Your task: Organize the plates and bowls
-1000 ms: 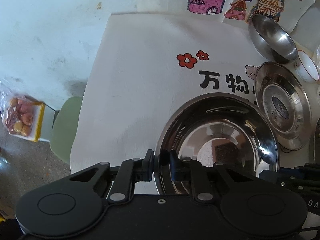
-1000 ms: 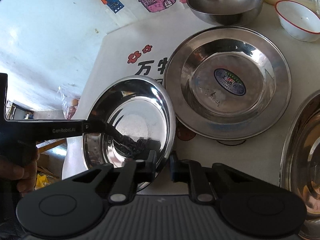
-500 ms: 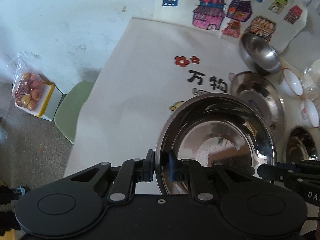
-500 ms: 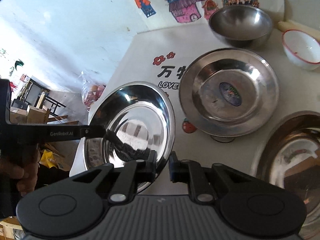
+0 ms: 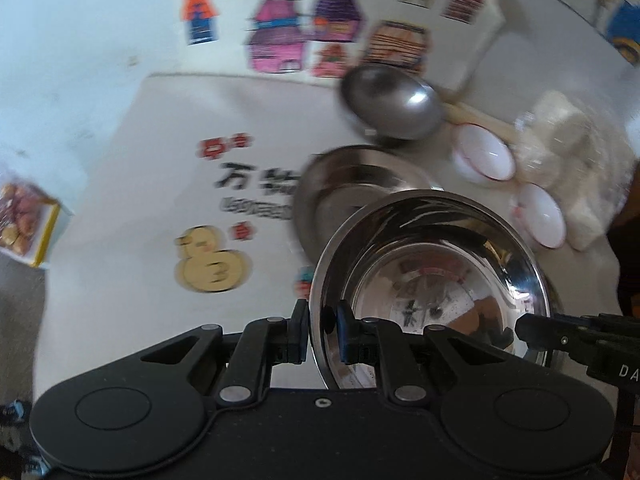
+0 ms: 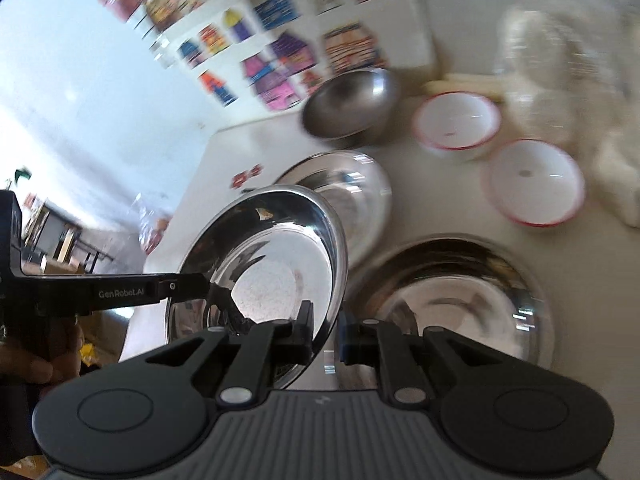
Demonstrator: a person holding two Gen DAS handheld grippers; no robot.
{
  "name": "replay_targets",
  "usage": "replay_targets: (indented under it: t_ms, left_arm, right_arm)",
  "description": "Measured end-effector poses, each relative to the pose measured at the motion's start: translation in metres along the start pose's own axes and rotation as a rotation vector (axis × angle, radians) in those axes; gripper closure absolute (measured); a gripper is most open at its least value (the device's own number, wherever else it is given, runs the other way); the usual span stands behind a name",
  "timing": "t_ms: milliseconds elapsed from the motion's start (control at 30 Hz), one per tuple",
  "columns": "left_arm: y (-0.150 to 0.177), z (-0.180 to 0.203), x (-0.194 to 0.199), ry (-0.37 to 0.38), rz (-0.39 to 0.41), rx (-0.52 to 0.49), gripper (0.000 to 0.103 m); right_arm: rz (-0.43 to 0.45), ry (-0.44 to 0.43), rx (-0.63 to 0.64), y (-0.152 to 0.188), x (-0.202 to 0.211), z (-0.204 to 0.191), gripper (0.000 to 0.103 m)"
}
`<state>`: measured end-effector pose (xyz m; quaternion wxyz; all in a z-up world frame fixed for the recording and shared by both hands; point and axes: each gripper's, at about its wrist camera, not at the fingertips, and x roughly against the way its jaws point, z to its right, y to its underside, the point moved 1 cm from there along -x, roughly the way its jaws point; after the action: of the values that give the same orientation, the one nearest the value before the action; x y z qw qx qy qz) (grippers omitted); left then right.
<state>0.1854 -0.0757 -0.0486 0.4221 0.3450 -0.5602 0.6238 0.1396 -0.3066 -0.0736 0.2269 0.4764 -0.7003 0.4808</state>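
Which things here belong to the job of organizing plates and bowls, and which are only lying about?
For the job: held steel plate, steel plate on table, large steel basin, steel bowl, two white bowls.

Lying about: plastic bag, house drawings, fruit box.

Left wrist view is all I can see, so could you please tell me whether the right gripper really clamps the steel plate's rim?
Observer: Yes. The right wrist view shows the right gripper shut on the rim of the steel plate.
Operator: Thank you. Is anything hidden from me behind the plate?
Observer: A large steel basin stands beside the plate, on its right in that view.
Operator: And what is behind my own gripper?
Observer: A hand grips the handle of the left gripper at that picture's left edge.
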Motion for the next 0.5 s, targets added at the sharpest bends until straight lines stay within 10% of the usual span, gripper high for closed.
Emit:
replay_targets:
  t_ms: [500]
  left_arm:
    - [0.011, 0.092, -0.034, 0.05, -0.065, -0.119, 0.088]
  right_arm:
    - [0.026, 0.091, -0.121, 0.011, 0.043, 0.092, 0.089]
